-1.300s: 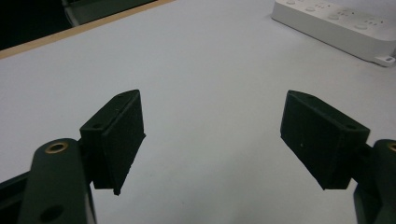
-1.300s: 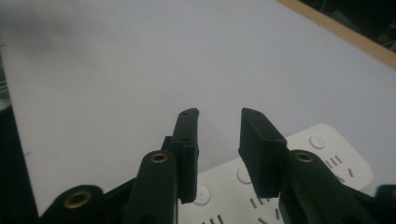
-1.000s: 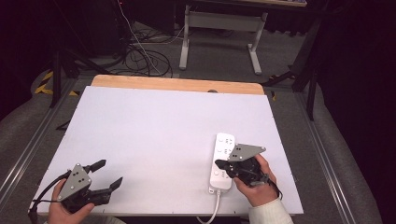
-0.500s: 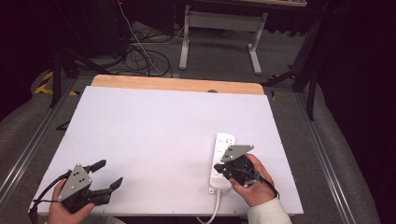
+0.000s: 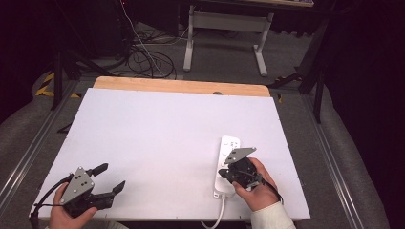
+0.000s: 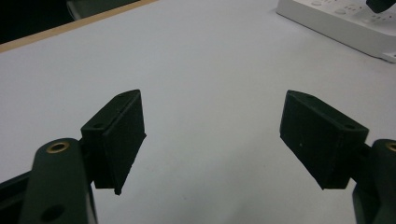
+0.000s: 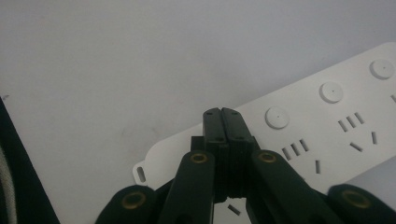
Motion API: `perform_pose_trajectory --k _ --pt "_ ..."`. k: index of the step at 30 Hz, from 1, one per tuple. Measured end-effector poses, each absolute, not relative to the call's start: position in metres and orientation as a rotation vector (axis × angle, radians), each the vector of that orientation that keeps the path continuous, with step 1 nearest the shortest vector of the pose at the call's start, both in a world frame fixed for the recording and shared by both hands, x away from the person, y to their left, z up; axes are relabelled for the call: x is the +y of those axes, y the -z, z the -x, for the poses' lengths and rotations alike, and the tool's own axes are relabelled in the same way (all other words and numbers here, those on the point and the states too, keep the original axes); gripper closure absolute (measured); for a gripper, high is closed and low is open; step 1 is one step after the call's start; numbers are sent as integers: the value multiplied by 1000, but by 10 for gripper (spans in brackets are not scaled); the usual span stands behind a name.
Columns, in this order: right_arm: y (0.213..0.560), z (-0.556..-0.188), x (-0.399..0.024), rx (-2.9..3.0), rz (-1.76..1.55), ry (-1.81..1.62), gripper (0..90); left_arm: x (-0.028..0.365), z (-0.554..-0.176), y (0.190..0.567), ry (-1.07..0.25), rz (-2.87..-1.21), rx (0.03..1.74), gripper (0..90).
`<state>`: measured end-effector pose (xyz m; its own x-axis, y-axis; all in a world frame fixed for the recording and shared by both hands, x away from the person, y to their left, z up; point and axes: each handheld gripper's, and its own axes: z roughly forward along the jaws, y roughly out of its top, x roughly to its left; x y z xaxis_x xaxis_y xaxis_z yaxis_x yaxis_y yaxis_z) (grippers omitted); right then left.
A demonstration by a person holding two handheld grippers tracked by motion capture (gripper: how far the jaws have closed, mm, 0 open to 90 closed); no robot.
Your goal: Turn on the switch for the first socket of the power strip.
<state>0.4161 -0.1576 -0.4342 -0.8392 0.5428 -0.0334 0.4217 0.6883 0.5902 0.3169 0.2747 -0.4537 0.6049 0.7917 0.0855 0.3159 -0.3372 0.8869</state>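
A white power strip [image 5: 229, 146] lies on the right part of the white table [image 5: 162, 129], long side running away from me. It has round buttons and socket slots [image 7: 327, 126]. My right gripper [image 5: 222, 173] is shut with nothing between the jaws. It hovers over the strip's near end, and its tips [image 7: 222, 113] sit just left of the nearest round button. Whether they touch the strip I cannot tell. At the near left corner my left gripper [image 5: 111, 176] is held wide open and empty [image 6: 212, 126], aimed across the bare tabletop toward the strip [image 6: 345, 23].
The strip's white cord [image 5: 220, 210] runs off the near table edge beside my right hand. A wooden strip [image 5: 181, 87] borders the far side of the table. Beyond it on the floor are cables [image 5: 148, 57] and a desk frame [image 5: 224, 28].
My right hand has shifted slightly left over the near end of the power strip, jaws still shut. The left gripper has stayed where it was.
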Motion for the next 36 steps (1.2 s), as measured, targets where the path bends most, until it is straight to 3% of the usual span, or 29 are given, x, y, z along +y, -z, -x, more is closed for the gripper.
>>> perform_pose_trajectory --k 36 --pt "442 -417 -153 2707 -811 -815 900 275 -317 454 -654 -1912 883 230"
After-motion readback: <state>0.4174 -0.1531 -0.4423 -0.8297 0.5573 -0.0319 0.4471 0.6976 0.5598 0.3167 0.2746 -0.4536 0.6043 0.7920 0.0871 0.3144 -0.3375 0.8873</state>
